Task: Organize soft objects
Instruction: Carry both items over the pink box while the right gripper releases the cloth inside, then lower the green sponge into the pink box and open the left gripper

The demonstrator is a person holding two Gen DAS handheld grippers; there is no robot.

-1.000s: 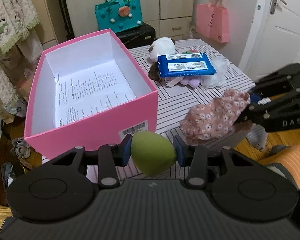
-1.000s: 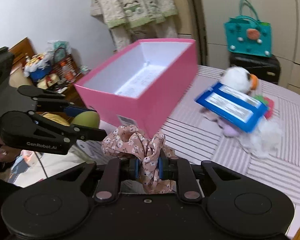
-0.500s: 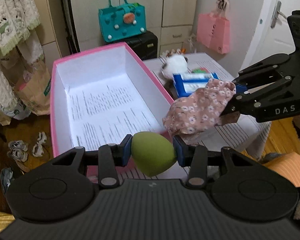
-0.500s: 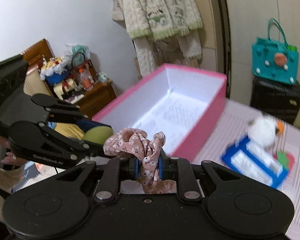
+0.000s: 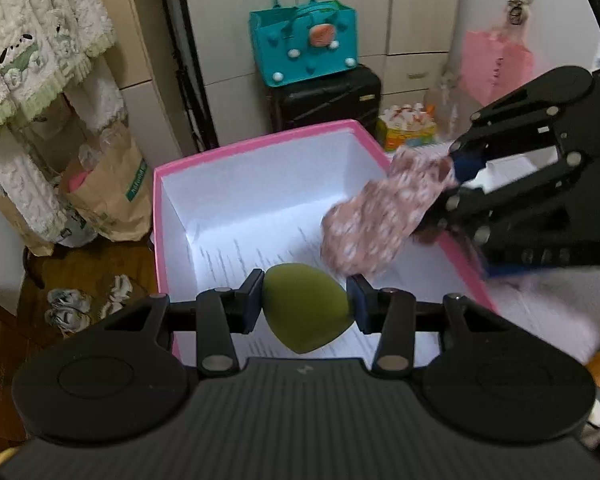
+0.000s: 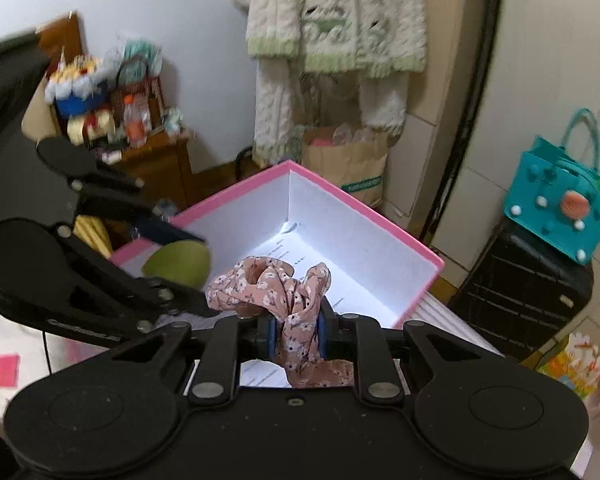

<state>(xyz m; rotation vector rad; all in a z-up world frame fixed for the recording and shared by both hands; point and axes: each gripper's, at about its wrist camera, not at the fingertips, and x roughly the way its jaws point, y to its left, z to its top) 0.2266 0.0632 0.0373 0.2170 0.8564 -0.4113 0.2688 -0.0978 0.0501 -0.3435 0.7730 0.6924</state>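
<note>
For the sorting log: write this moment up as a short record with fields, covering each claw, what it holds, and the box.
left claw: shut on the green sponge, above the box's near end
right claw: shut on the floral scrunchie, above the box
pink box: open, white inside, only a printed sheet on its floor
items in box: none yet
background: teal bag on a black suitcase

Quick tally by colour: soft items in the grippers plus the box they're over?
Green: 1, sponge in the left gripper
Pink floral: 1, scrunchie in the right gripper
Pink: 1, open box with a printed sheet inside
Total: 3
</note>
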